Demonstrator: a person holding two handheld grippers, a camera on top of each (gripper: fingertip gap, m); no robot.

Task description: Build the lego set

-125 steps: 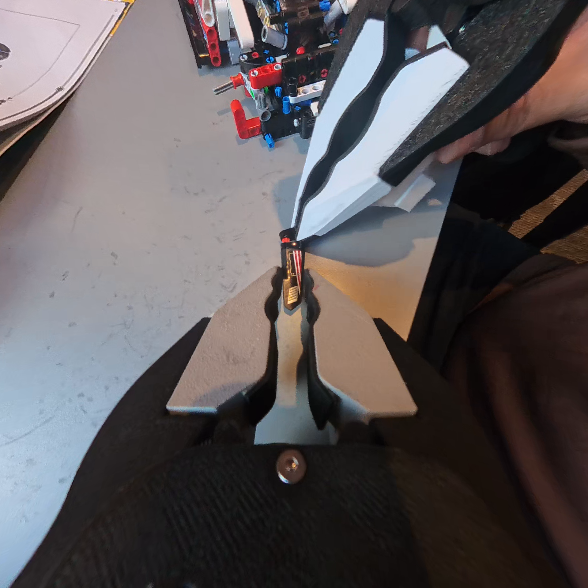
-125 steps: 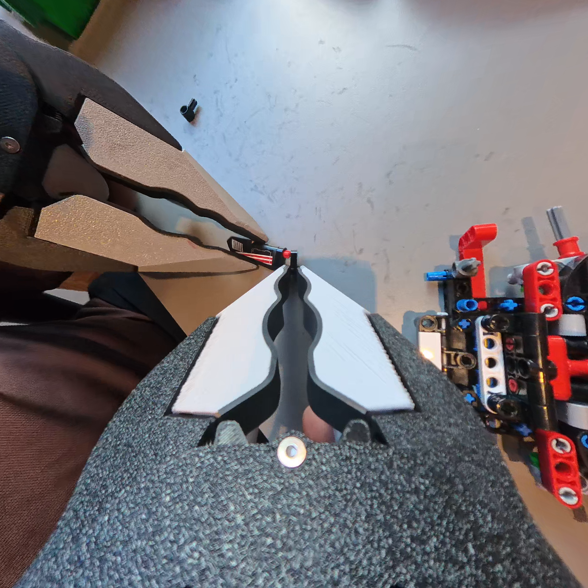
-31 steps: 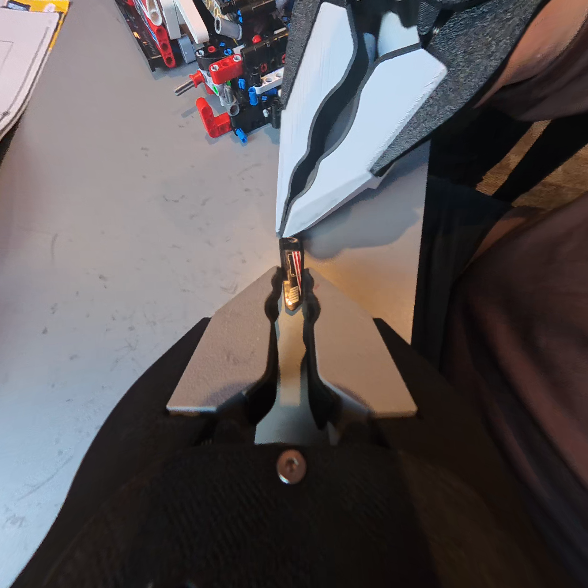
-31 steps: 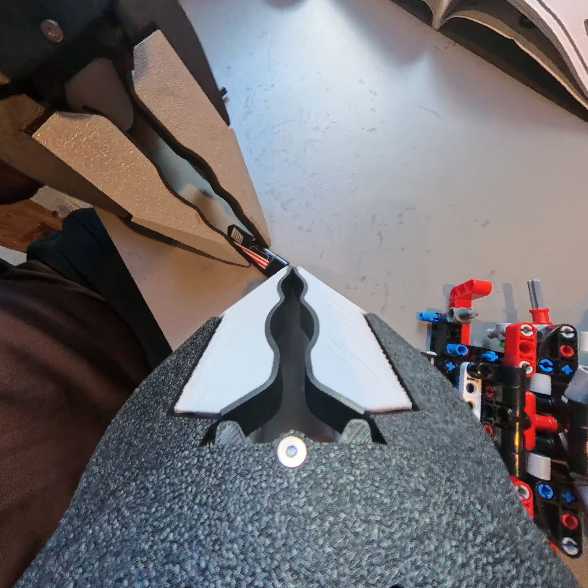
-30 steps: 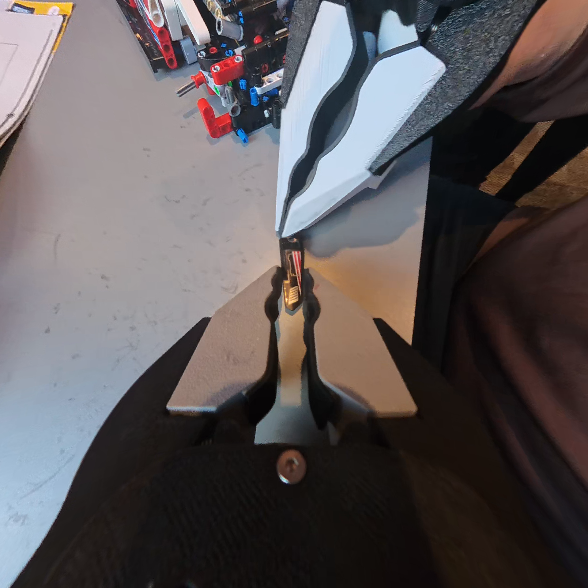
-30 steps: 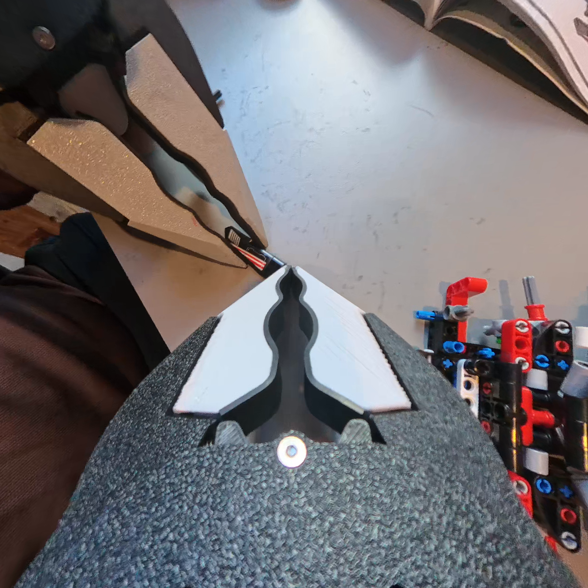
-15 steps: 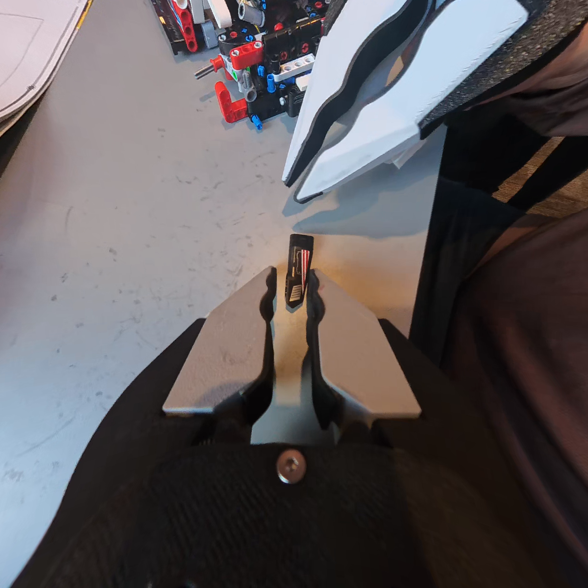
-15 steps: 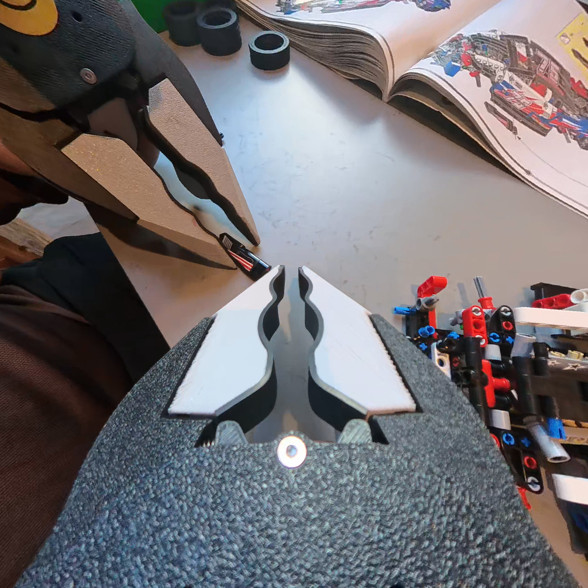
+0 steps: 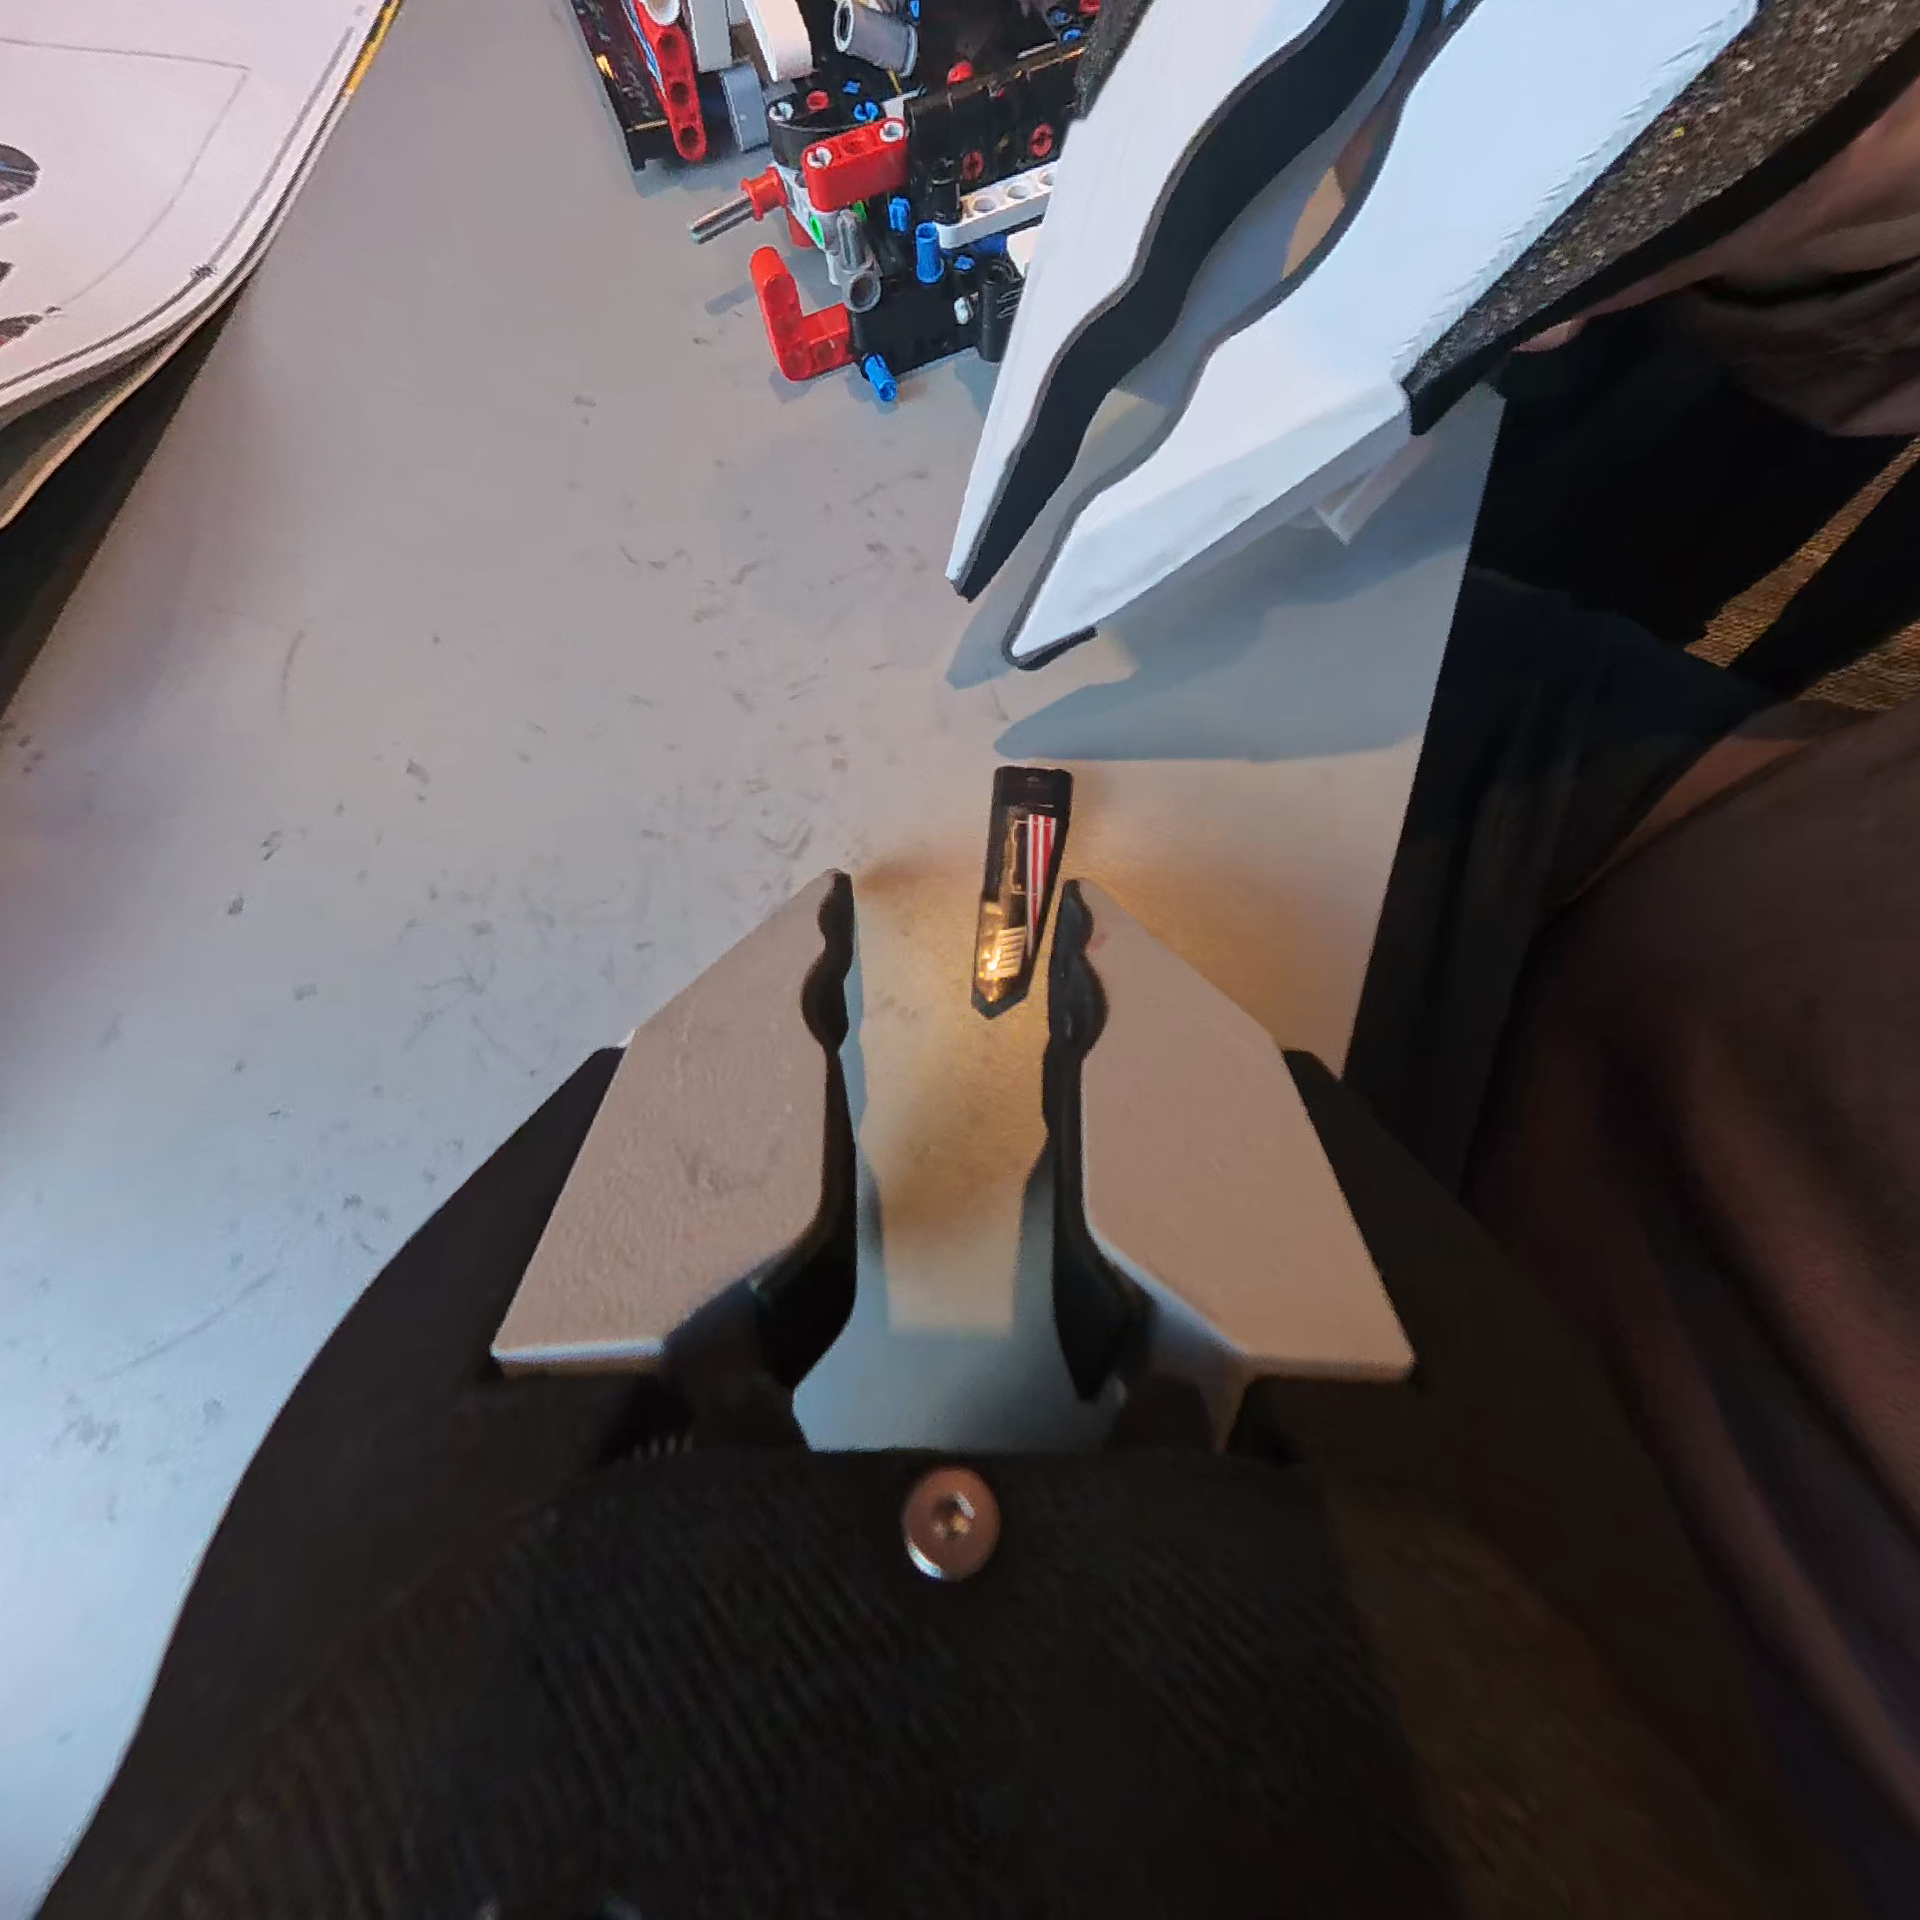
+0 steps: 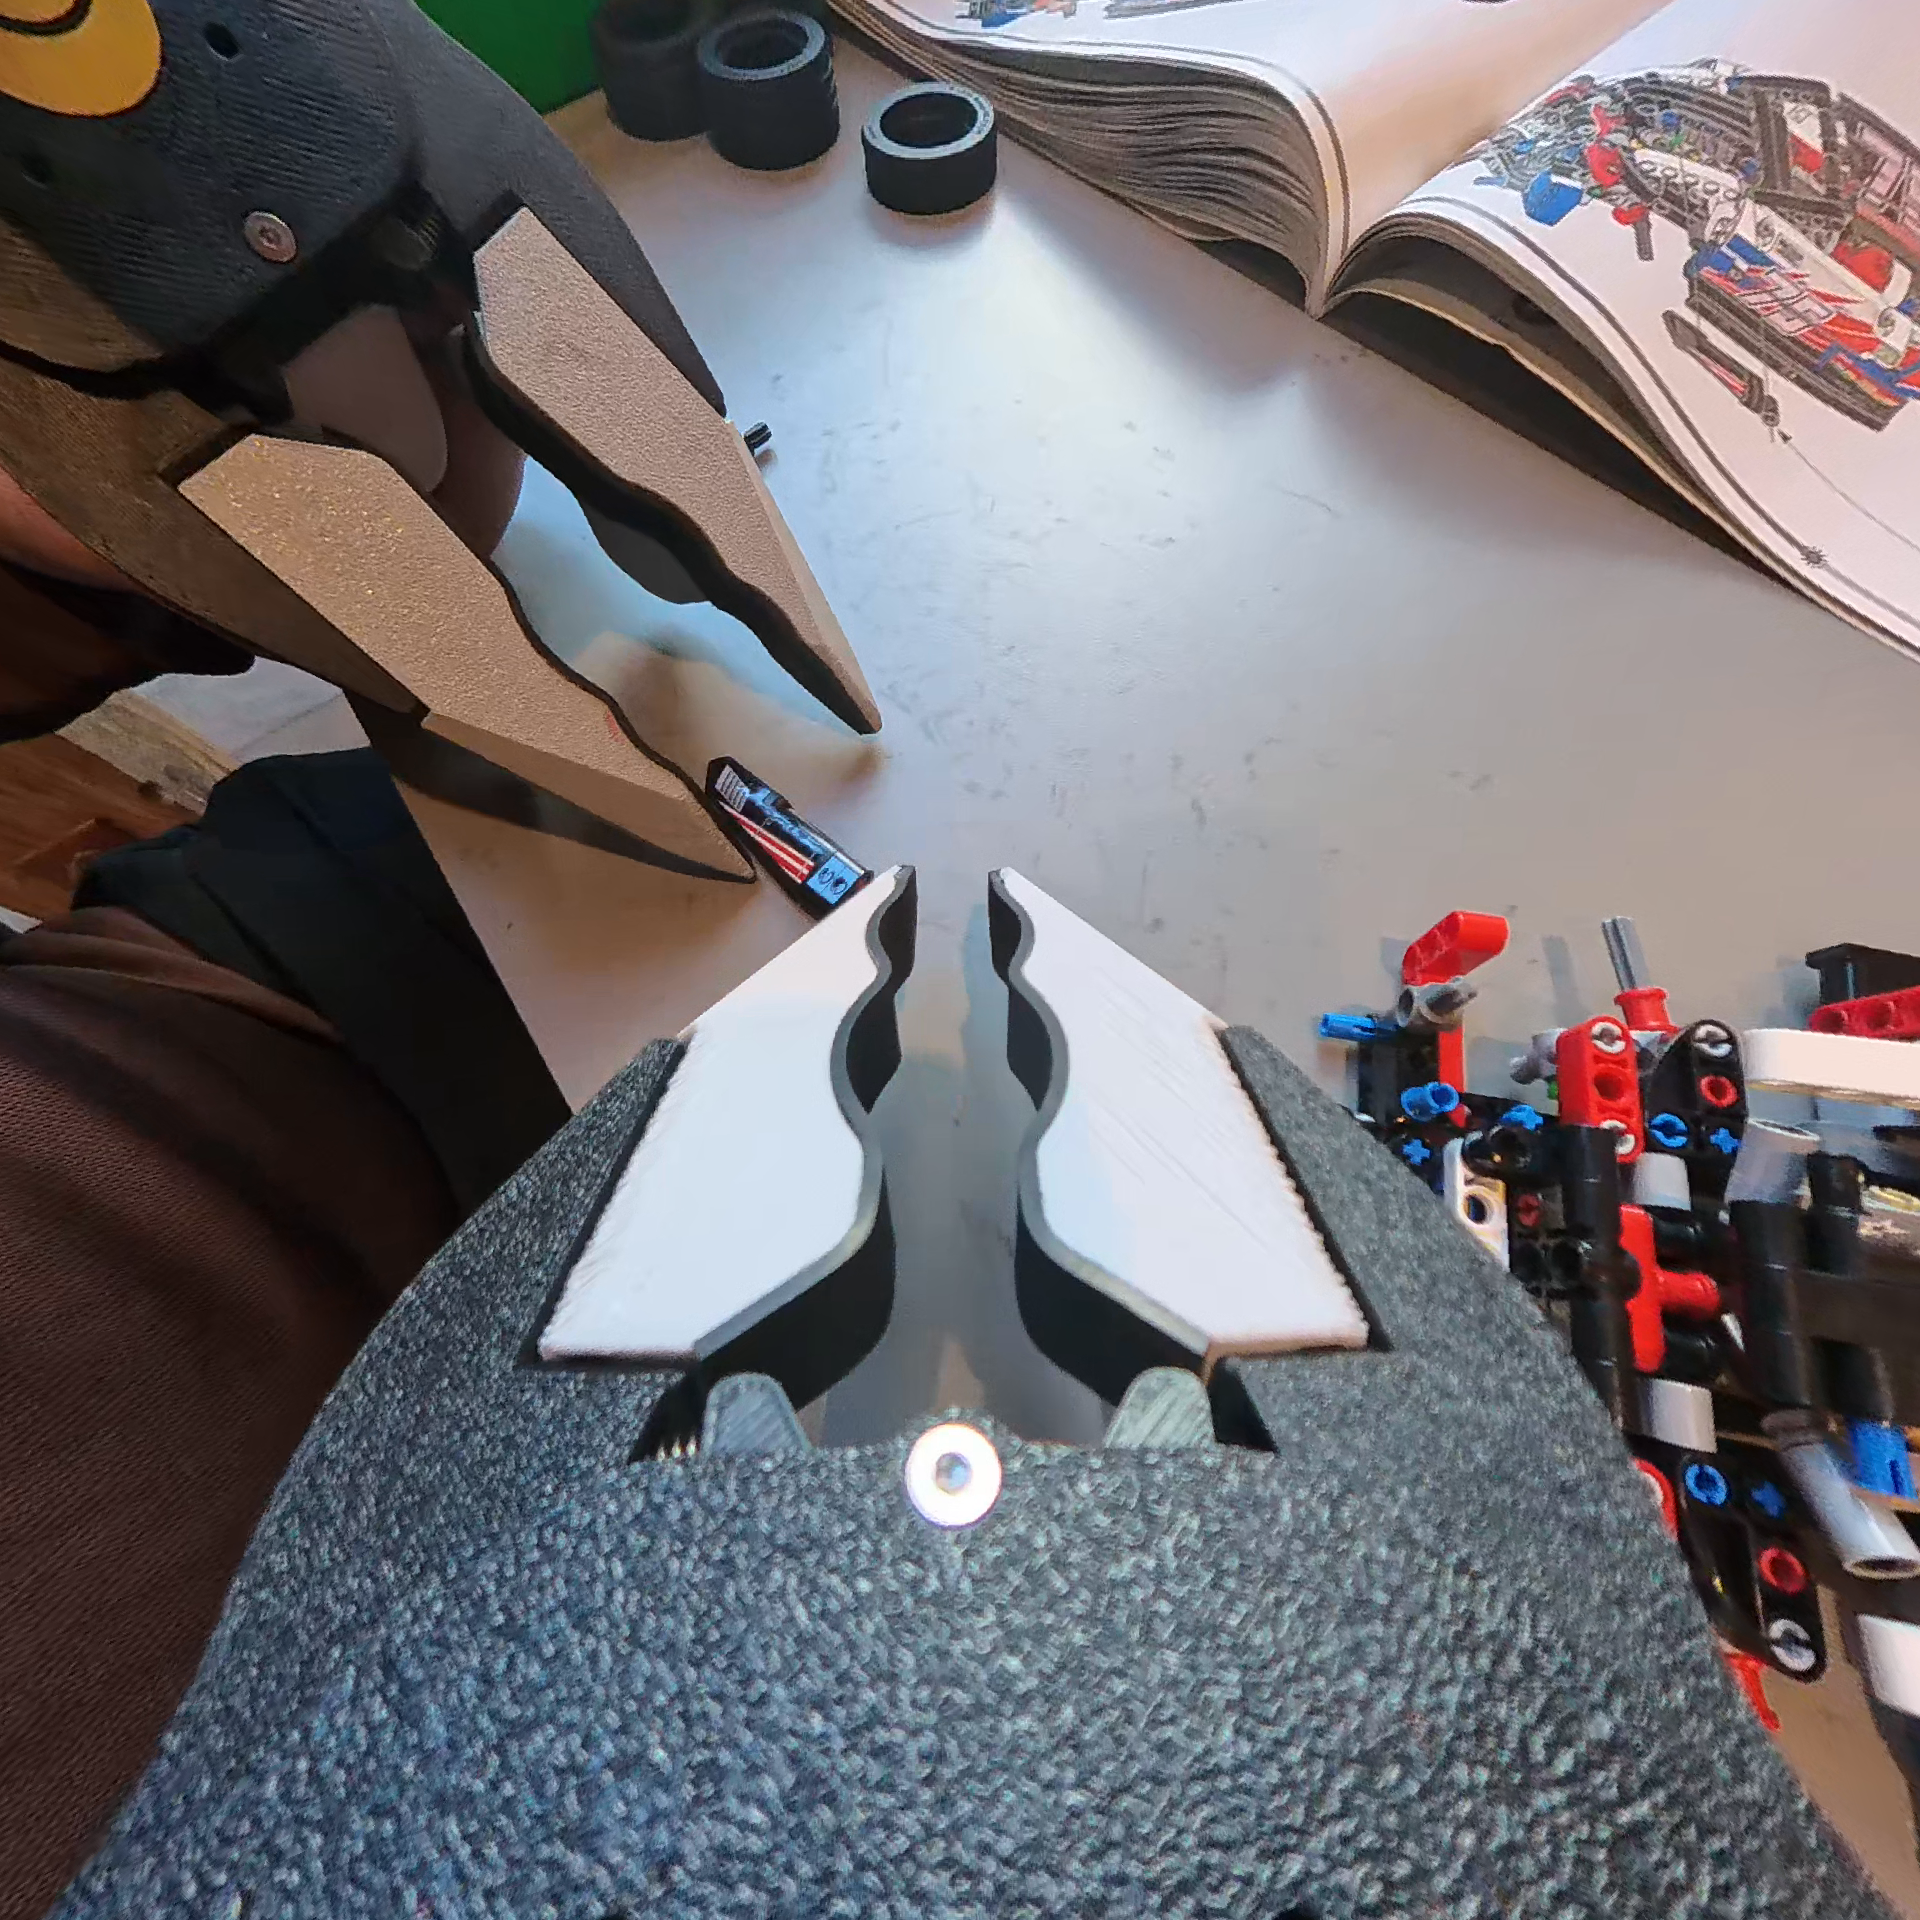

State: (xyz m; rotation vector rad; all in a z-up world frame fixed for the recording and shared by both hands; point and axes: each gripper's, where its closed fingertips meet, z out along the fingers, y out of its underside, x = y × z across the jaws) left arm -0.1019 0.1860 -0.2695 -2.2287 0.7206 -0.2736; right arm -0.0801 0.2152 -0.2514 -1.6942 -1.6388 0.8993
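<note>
left tool (image 9: 948, 899) spread wide, gripping nothing. small black stickered piece (image 9: 1020, 891) lay flat on grey table (image 9: 468, 727), between the tips, close to right-hand finger; contact unclear. right tool (image 10: 951, 883) also released, tips slightly parted, hovered just beyond piece (image 10: 787, 833), empty. farther out: half-built red/black/blue lego model (image 10: 1662, 1195) on table, well apart from piece. beyond that, open instruction book (image 10: 1507, 239) and black tyres (image 10: 928, 145) at far edge.

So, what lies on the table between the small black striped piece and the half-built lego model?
Only bare grey table separates the striped piece from the model, as the left wrist view shows.
</note>
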